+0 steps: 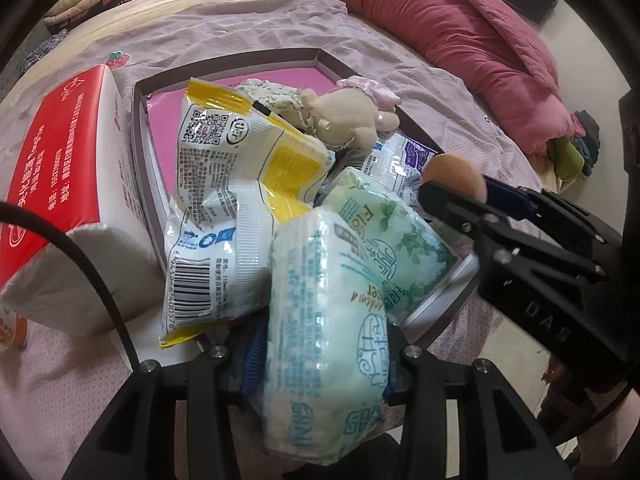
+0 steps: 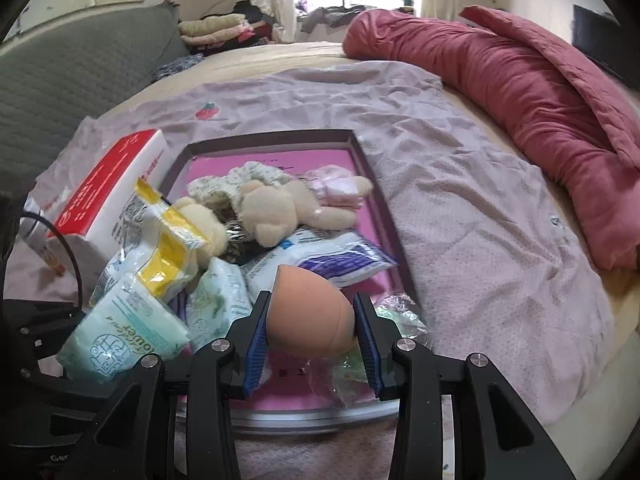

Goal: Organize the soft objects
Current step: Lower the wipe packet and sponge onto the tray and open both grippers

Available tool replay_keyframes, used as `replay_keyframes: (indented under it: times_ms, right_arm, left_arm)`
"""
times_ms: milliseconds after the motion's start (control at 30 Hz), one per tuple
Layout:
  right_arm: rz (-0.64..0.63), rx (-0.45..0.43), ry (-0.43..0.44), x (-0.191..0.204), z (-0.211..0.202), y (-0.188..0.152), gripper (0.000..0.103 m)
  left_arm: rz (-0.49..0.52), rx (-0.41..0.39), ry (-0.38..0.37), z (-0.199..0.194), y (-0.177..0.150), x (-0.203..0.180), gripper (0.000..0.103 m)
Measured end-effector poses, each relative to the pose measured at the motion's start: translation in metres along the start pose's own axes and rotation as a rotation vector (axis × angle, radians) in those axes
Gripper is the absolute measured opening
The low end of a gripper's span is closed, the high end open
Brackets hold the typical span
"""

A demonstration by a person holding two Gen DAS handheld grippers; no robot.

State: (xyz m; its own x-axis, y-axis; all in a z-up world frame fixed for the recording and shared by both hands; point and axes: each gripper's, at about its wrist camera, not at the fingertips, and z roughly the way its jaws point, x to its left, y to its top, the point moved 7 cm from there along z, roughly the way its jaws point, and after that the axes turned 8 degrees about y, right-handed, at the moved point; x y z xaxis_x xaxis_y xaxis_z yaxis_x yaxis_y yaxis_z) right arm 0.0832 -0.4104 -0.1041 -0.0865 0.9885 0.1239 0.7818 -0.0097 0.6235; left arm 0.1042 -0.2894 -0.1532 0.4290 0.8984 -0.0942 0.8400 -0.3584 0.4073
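My left gripper [image 1: 320, 368] is shut on a pale blue tissue pack [image 1: 324, 320], held over the near edge of the pink-lined box [image 1: 224, 65]. That tissue pack [image 2: 124, 332] shows at the lower left of the right wrist view. My right gripper [image 2: 312, 344] is shut on a tan egg-shaped makeup sponge [image 2: 310, 312] above the box's near right part [image 2: 276, 396]. From the left wrist view the sponge [image 1: 454, 174] sits at the tip of the right gripper [image 1: 460, 196]. In the box lie a beige plush bear [image 2: 276, 212], a yellow-white packet [image 1: 236, 184], a green-leaf tissue pack [image 1: 396, 236] and a purple-white packet [image 2: 336, 258].
A red and white tissue box [image 1: 68, 184] stands left of the box on the lilac sheet [image 2: 460, 184]. A rolled pink quilt [image 2: 520, 92] runs along the bed's right side. Folded clothes [image 2: 216, 30] are stacked at the back. A black cable [image 1: 96, 276] crosses the lower left.
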Motion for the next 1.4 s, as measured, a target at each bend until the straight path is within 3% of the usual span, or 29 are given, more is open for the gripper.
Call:
replay_keyframes:
  times_ms: [567, 1100, 1400]
  right_arm:
    - [0.032, -0.032, 0.044, 0.003, 0.003, -0.003, 0.044]
    - [0.028, -0.082, 0.031, 0.002, -0.007, 0.002, 0.057]
    - [0.049, -0.095, 0.021, -0.003, -0.016, -0.003, 0.057]
  left_arm:
    - [-0.004, 0.002, -0.009, 0.002, 0.002, -0.001, 0.045]
    - [-0.009, 0.003, -0.031, 0.004, 0.004, -0.003, 0.045]
    - [-0.001, -0.001, -0.030, 0.007, 0.010, -0.008, 0.049]
